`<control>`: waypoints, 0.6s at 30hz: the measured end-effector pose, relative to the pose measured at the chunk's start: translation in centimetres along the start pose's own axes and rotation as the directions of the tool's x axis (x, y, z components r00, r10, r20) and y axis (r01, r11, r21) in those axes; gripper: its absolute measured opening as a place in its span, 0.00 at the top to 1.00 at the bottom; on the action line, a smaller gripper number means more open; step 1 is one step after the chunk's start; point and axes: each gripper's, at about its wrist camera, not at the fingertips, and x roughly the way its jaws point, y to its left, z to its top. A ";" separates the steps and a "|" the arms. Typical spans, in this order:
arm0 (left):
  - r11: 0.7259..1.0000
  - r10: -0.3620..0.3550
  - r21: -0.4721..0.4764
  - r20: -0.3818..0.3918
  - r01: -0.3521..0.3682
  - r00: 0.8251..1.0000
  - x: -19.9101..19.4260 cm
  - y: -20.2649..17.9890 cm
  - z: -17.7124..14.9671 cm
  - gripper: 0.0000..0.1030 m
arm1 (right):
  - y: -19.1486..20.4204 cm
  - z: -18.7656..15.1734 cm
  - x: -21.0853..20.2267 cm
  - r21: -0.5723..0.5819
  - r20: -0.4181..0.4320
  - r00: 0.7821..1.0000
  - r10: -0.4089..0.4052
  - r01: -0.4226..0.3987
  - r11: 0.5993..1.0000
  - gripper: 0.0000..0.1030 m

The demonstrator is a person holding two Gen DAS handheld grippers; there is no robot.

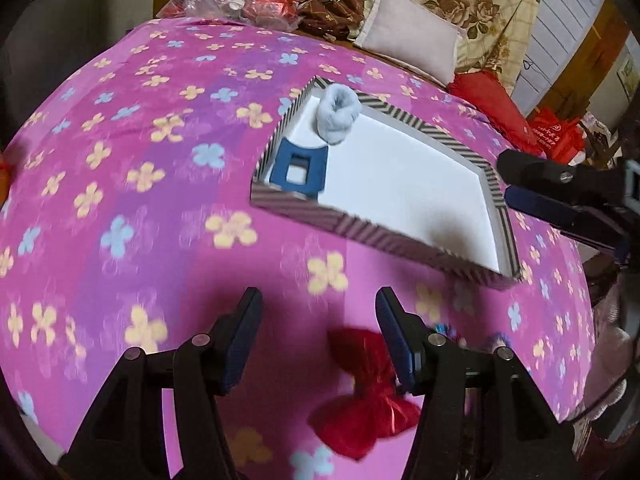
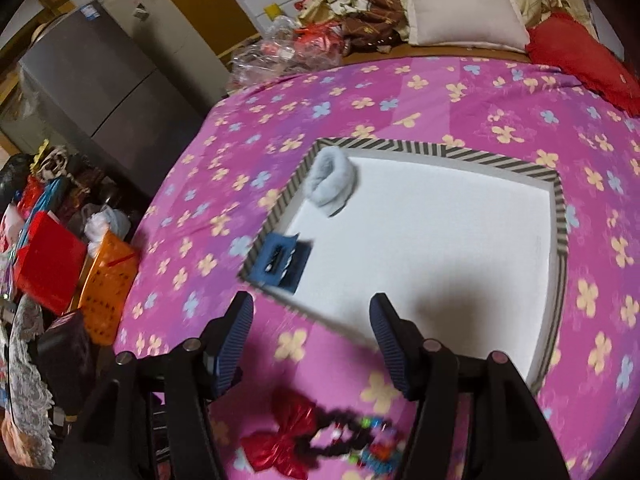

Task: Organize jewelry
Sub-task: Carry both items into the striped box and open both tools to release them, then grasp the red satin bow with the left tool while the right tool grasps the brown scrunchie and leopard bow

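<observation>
A shallow striped-rim box (image 1: 352, 232) (image 2: 560, 208) with a white floor lies on the pink flowered bedspread. Inside it, at its left end, sit a fluffy pale-blue scrunchie (image 1: 336, 114) (image 2: 330, 186) and a blue square clip (image 1: 298, 170) (image 2: 280, 260). A red shiny bow (image 1: 364, 396) (image 2: 284, 436) lies on the spread in front of the box, with a dark beaded hair tie (image 2: 344, 436) beside it. My left gripper (image 1: 320, 336) hovers open above the bow, nothing between its fingers. My right gripper (image 2: 312, 340) is open over the box's near rim, empty; it also shows as a dark shape, the right gripper (image 1: 560, 196), at the left view's right edge.
Pillows (image 2: 460, 8), a red cushion (image 2: 580, 64) and crumpled plastic bags (image 2: 280, 52) crowd the bed's far end. Left of the bed stand a grey cabinet (image 2: 100, 80), a red box (image 2: 48, 264) and an orange basket (image 2: 106, 280).
</observation>
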 end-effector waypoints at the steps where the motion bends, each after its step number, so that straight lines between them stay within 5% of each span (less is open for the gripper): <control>1: 1.000 -0.003 0.003 -0.005 0.003 1.000 -0.2 -0.1 -0.6 0.38 | 0.2 -0.5 -0.5 -0.001 0.002 1.000 0.009 -0.009 1.000 0.36; 8: 0.999 0.006 0.041 -0.026 -0.005 1.000 -0.8 -1.1 -4.2 0.38 | 1.0 -4.7 -3.2 -0.038 -0.010 0.999 0.039 -0.039 0.998 0.31; 18: 0.996 0.060 0.070 -0.007 -0.060 0.998 -1.0 -2.4 -7.0 0.38 | -0.6 -11.4 -4.8 -0.091 -0.006 0.995 -0.100 0.099 0.991 0.31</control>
